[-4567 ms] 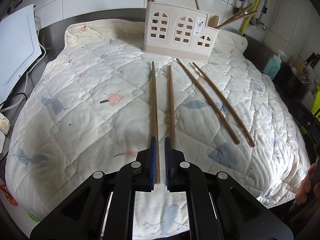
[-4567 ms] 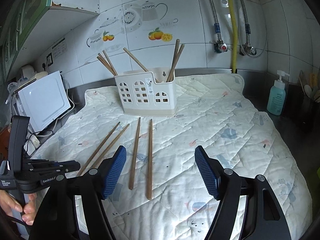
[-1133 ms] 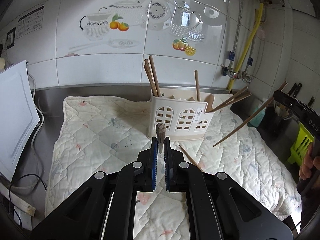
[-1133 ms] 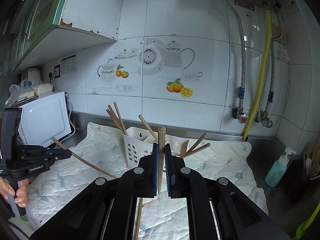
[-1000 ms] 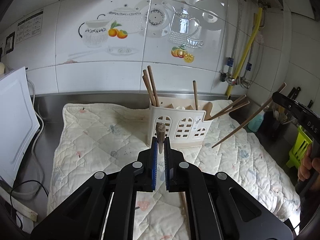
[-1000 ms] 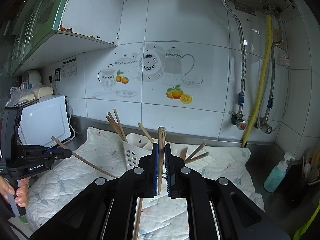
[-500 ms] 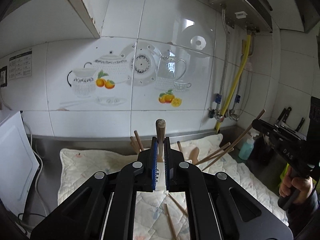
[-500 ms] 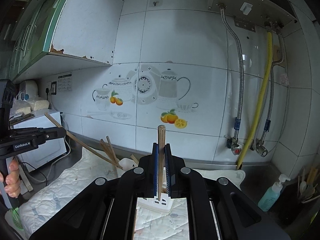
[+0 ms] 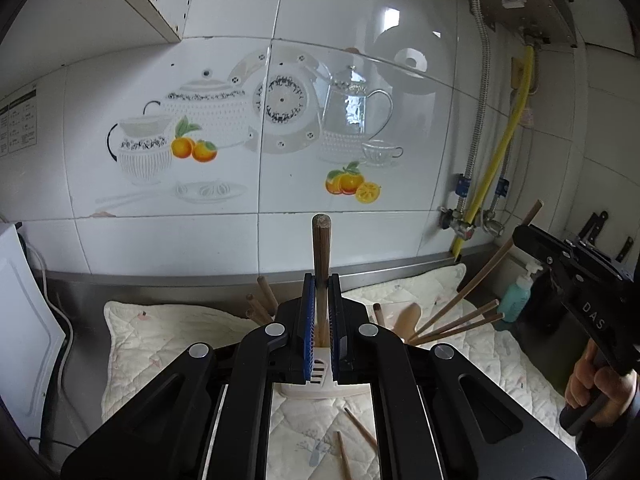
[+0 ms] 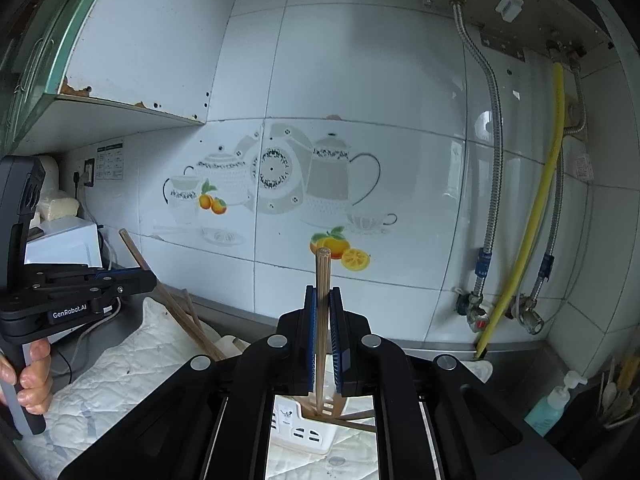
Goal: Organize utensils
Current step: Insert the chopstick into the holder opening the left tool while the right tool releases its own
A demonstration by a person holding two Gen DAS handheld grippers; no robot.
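A quilted mat (image 9: 160, 332) is spread over the surface, and a white utensil holder (image 10: 304, 432) stands on it, directly below both claws. The left claw (image 9: 322, 320) is clenched on a dark chopstick (image 9: 321, 248) held upright; the right claw (image 10: 323, 340) is clenched on a paler chopstick (image 10: 322, 292), also upright, its lower end seemingly at the holder's rim. Each long axis is thus aligned for a downward drop. Two loose chopsticks (image 9: 352, 440) lie on the mat. The holder's compartments are largely hidden behind the claws.
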